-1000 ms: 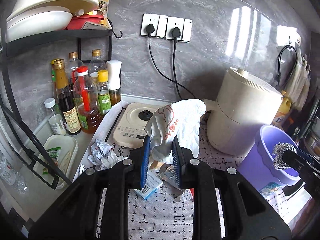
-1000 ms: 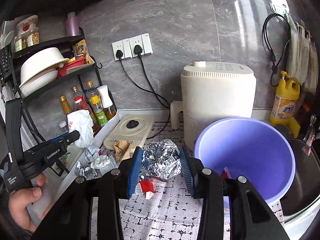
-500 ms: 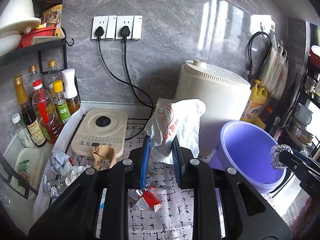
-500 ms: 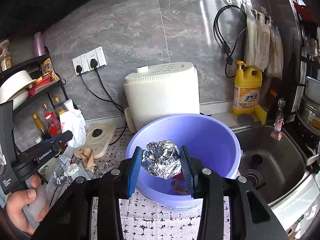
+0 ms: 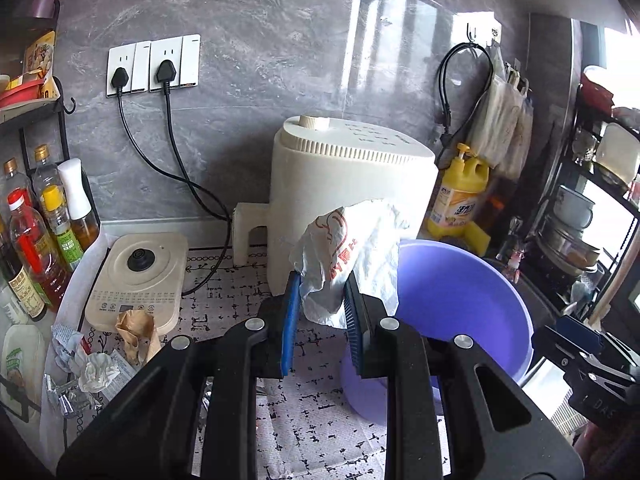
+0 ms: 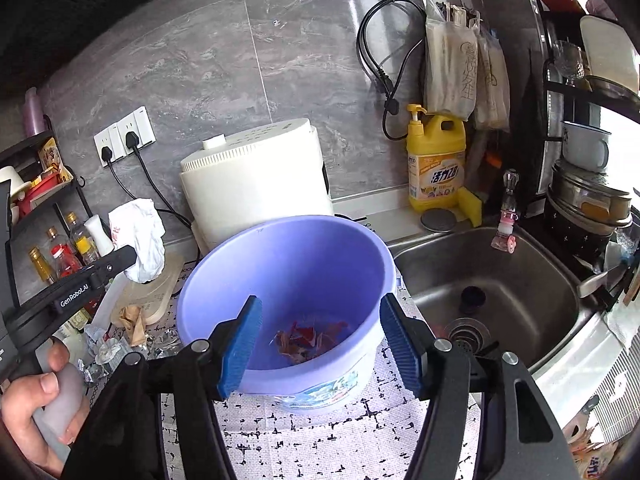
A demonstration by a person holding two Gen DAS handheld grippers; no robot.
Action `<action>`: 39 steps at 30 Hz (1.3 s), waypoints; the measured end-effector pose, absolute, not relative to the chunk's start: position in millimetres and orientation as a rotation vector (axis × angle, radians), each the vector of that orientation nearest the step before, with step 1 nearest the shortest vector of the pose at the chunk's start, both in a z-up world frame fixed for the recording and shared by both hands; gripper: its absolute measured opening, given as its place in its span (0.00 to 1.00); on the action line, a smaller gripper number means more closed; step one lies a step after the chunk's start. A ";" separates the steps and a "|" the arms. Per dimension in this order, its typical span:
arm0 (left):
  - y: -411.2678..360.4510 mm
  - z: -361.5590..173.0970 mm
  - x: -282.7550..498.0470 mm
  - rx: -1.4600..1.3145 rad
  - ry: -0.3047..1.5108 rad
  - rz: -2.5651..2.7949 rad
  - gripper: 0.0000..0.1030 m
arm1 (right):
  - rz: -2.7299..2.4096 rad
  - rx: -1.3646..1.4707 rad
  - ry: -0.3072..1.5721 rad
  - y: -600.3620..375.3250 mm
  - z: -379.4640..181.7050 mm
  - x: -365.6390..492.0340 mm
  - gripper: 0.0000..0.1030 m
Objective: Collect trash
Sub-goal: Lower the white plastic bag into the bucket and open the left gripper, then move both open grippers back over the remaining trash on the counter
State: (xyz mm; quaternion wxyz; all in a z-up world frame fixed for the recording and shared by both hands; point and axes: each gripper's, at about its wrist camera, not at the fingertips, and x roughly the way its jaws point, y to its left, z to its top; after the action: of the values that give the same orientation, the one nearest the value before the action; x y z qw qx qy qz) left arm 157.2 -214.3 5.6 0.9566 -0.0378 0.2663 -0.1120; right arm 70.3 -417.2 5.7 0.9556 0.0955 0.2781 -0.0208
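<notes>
Grey marble-look wall tiles (image 5: 280,40) carry white sockets (image 5: 154,65); window light glares on them.

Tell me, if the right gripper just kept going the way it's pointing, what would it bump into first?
Most likely the purple bucket: the right gripper, fingers opening with nothing between them, points down into its mouth, toward the scraps at the bottom. Depth is hard to judge.
</notes>
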 end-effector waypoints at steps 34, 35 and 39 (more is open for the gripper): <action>-132.5 -4.9 150.5 -0.168 0.562 -0.122 0.87 | 0.117 0.110 0.572 -340.5 9.5 71.7 0.60; -124.2 -5.4 147.7 -0.171 0.564 -0.098 0.87 | 0.143 0.106 0.575 -332.7 9.1 73.3 0.60; -90.2 -6.5 133.3 -0.182 0.559 -0.004 0.87 | 0.244 0.081 0.585 -300.4 7.0 79.6 0.60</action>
State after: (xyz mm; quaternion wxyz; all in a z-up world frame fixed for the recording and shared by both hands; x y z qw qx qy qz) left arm 133.3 -90.2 -6.5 0.9571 -0.0899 0.2753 -0.0022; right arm 79.6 -300.4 7.0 0.9493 0.0400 0.2878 0.1199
